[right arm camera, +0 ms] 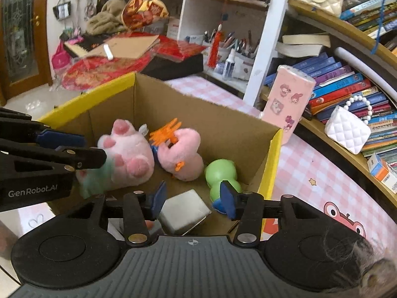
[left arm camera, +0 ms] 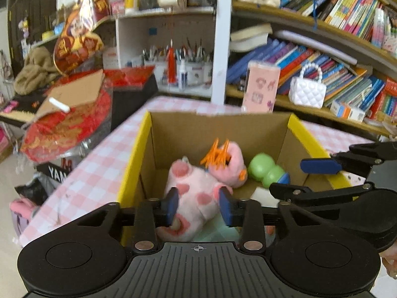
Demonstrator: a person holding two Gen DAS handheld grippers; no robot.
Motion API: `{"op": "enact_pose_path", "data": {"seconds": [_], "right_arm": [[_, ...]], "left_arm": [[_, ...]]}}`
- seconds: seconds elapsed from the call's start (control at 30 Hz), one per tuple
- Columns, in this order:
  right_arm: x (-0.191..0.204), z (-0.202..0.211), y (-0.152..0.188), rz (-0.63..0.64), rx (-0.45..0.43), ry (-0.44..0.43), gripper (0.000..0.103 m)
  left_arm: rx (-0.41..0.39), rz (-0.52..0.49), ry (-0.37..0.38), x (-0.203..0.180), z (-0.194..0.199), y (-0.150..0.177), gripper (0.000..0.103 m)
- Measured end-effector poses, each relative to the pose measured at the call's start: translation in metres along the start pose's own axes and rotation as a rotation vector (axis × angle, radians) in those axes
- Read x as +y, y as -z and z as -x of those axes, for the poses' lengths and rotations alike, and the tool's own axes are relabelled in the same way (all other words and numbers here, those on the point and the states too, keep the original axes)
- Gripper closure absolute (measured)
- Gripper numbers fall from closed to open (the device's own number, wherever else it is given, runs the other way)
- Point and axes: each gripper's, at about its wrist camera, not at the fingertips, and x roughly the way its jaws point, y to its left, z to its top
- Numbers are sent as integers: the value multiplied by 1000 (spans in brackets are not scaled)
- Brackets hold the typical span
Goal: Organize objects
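An open cardboard box (left arm camera: pixel 218 129) with yellow rims stands on the pink checked table. Inside lie a pink spotted plush (left arm camera: pixel 196 193), a second pink plush with orange hair (left arm camera: pixel 230 164), a green toy (left arm camera: pixel 263 171) and a grey-white block (right arm camera: pixel 183 211). My left gripper (left arm camera: pixel 199 206) hangs open over the spotted plush, which shows between its blue pads without being squeezed. My right gripper (right arm camera: pixel 193 202) is open above the block. The green toy (right arm camera: pixel 220 173) lies just beyond its right pad. Each gripper reaches into the box from its own side.
A tall pink stickered case (right arm camera: pixel 287 106) leans behind the box's far right corner. A white quilted purse (right arm camera: pixel 347 129) and rows of books fill the shelves on the right. Red cloths and cardboard (left arm camera: pixel 74 94) are piled to the left. Pen cups (left arm camera: pixel 188 59) stand behind.
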Motion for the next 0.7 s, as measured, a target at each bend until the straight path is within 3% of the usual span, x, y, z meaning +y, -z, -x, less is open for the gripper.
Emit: {"op": "enact_pose_path", "data": {"seconds": [0.4, 0.53, 0.7], "right_arm": [[-3, 88, 16, -210, -186, 147, 44], [-1, 114, 38, -346, -184, 229, 43], [12, 140, 70, -412, -163, 321, 41]], "left_arm": [[-202, 21, 28, -1, 72, -9, 29], [-204, 3, 39, -5, 90, 6, 24], [-159, -25, 56, -16, 104, 34, 22]]}}
